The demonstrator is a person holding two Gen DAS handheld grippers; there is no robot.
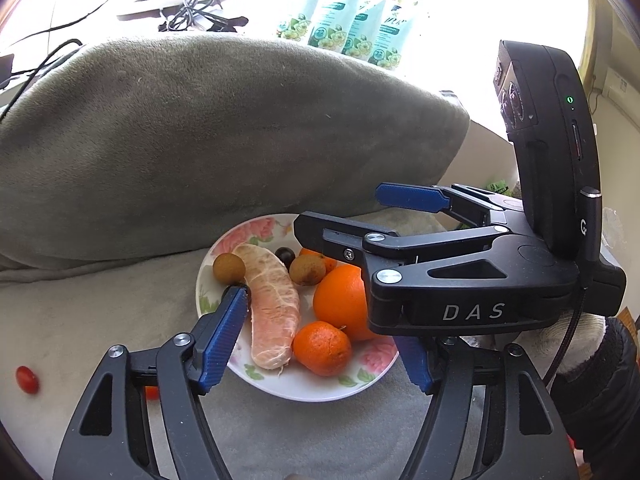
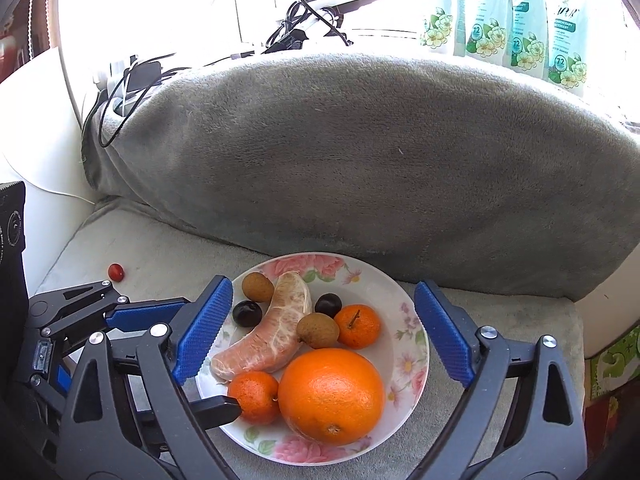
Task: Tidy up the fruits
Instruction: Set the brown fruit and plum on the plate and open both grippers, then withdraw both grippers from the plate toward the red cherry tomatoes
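Both my grippers, left (image 1: 320, 344) and right (image 2: 324, 340), hover wide open and empty over the floral plate (image 2: 416, 344) holding the orange (image 2: 331, 394), tangerines, longans and pomelo segment (image 2: 268, 340).

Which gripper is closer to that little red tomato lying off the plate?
Left. The left gripper sits beside the plate's tomato-side edge, with the red tomato just beyond it. The right gripper hangs open over the plate, farther away.

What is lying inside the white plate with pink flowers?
In the white floral plate: one large orange, two small mandarins, a peeled pink pomelo segment, two brown longans, two dark round fruits. Anything under them is hidden.
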